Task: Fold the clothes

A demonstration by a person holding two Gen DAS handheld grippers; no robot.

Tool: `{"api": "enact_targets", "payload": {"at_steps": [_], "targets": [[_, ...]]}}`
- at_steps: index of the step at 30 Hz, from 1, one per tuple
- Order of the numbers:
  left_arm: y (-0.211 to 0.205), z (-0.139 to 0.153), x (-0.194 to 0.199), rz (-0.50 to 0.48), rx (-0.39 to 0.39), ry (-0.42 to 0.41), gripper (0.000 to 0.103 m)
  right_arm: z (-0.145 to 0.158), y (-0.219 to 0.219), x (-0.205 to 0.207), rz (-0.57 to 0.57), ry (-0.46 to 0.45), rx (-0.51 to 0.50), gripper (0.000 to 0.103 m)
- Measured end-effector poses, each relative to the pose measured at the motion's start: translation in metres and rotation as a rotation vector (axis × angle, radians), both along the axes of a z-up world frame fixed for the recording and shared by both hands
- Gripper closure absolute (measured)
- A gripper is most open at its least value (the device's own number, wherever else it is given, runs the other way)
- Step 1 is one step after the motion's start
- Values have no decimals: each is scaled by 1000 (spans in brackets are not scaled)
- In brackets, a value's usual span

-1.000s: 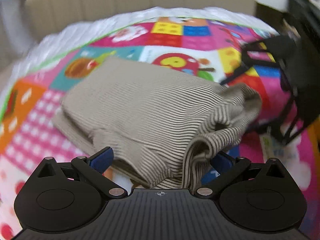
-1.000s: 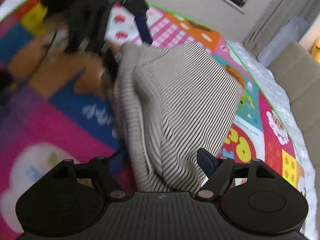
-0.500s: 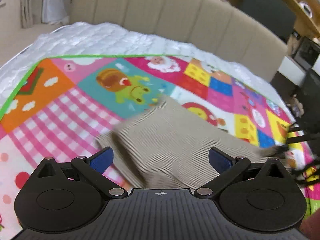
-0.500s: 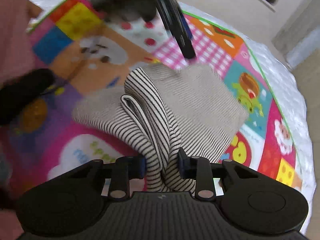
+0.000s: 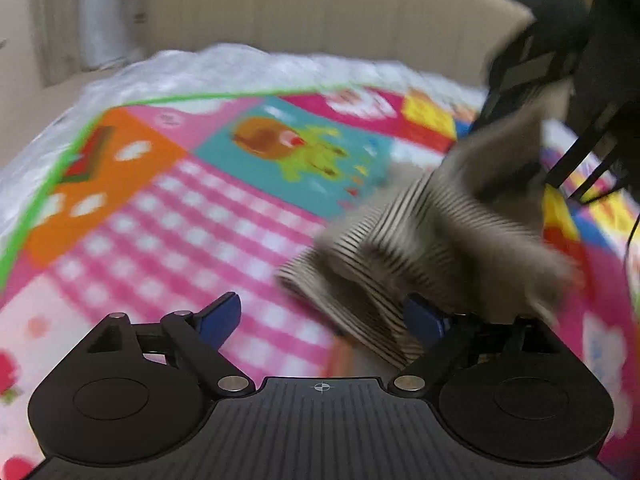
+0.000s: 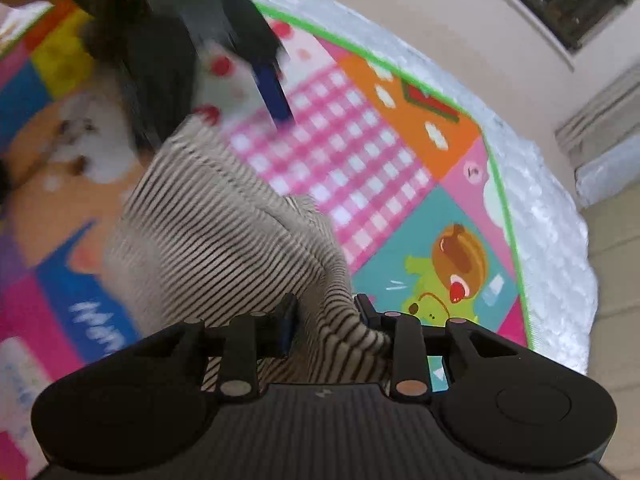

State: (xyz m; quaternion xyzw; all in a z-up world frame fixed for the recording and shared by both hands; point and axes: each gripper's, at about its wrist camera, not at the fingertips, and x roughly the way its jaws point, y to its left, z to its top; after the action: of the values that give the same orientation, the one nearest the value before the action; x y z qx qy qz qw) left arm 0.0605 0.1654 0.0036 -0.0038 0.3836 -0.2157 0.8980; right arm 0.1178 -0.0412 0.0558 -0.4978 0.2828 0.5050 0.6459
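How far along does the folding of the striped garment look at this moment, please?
Done: the striped garment is already bunched into a layered bundle on the colourful play mat. In hand: the right gripper is shut on one end of it and lifting, while the left gripper is open with cloth by its right finger. Left: laying it flat and neat; blur hides the fold's tidiness.

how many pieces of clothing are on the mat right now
1. A striped garment bunched on the colourful mat, one end pinched in the right gripper. The open left gripper sits beside it. Folds may hide more.
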Motion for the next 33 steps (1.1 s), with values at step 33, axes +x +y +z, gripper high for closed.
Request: {"api": "enact_targets", "payload": {"at_steps": [33], "targets": [[-115,-7,101,-216,73,28,14,-55,-116,83,-891,127,440,37]]}}
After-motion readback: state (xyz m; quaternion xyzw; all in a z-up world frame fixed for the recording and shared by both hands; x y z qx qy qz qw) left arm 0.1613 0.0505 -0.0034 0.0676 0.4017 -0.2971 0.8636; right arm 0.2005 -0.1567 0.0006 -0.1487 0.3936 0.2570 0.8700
